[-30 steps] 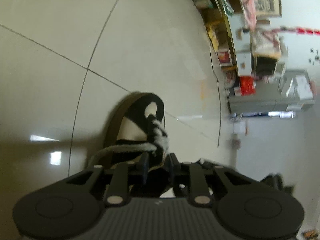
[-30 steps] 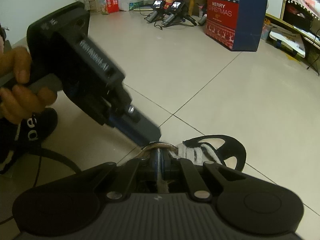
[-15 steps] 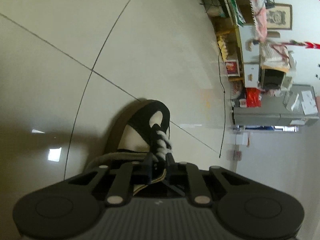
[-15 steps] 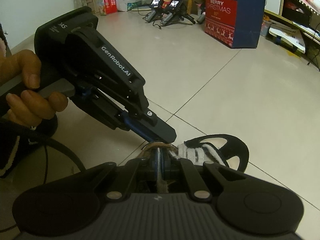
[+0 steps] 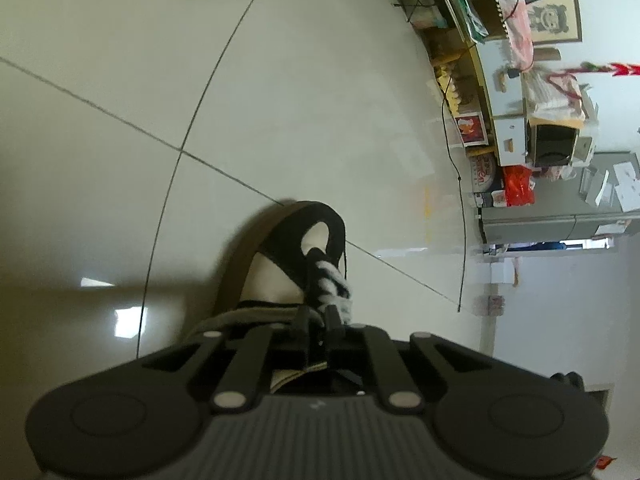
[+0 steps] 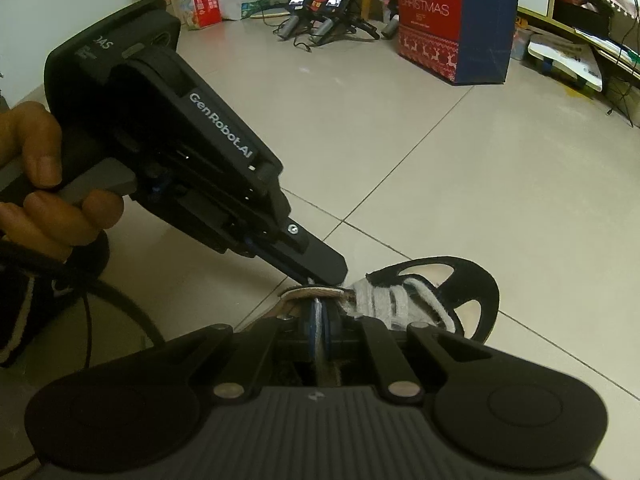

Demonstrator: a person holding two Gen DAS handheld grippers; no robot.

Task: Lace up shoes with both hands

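Note:
A black and white shoe with a brown sole lies on the tiled floor, its eyelets crossed by thick white lacing. My left gripper is over the shoe's tongue, jaws closing on a grey lace strand that runs off to the left. In the right wrist view the shoe sits just beyond my right gripper, whose blue pads are shut on a white lace end. The left gripper, held by a hand, comes in from the left, its tips touching the shoe's collar.
A blue and red Christmas bag and two small devices stand on the floor far behind. A black cable curls by the hand. Cluttered shelves line the wall, with a thin cable on the tiles.
The left gripper's jaws have drawn together over the shoe's tongue and the grey strand, and it has tilted lower toward the shoe. The right gripper has kept still, shut on its lace.

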